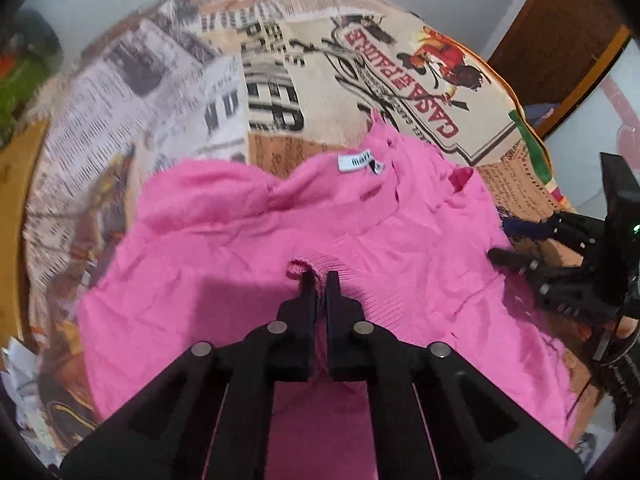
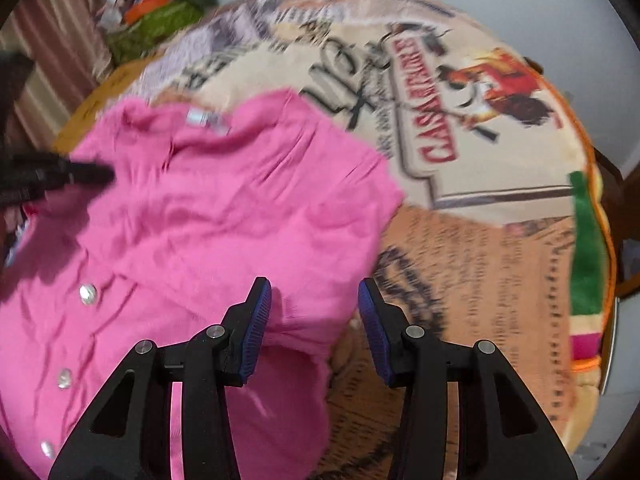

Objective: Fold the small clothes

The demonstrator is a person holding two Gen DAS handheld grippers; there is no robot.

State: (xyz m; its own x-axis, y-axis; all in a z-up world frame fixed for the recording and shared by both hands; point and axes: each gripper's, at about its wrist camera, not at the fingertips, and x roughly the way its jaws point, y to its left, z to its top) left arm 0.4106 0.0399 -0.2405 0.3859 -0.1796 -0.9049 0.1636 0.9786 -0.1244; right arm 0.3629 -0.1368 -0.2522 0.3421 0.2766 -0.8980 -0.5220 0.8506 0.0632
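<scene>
A small pink garment point(image 1: 248, 264) with a white label point(image 1: 354, 162) lies spread on the printed cloth. My left gripper point(image 1: 319, 280) is shut on a ribbed pink edge point(image 1: 304, 266) of it, pinched between the jaws. My right gripper point(image 2: 314, 300) is open, hovering over the garment's right edge point(image 2: 224, 208); its blue pads point(image 2: 256, 320) hold nothing. Shiny buttons point(image 2: 87, 294) run down the garment's left part. The right gripper shows at the right of the left wrist view point(image 1: 560, 264), and the left gripper at the left of the right wrist view point(image 2: 72, 174).
A round table is covered by a newspaper-print cloth point(image 1: 304, 64) with a red "CASA" sign point(image 2: 436, 136). Green and orange clutter point(image 2: 156, 20) sits past the far left edge. Crumpled paper point(image 1: 24, 392) lies at the lower left. A wooden chair point(image 1: 560, 32) stands at the right.
</scene>
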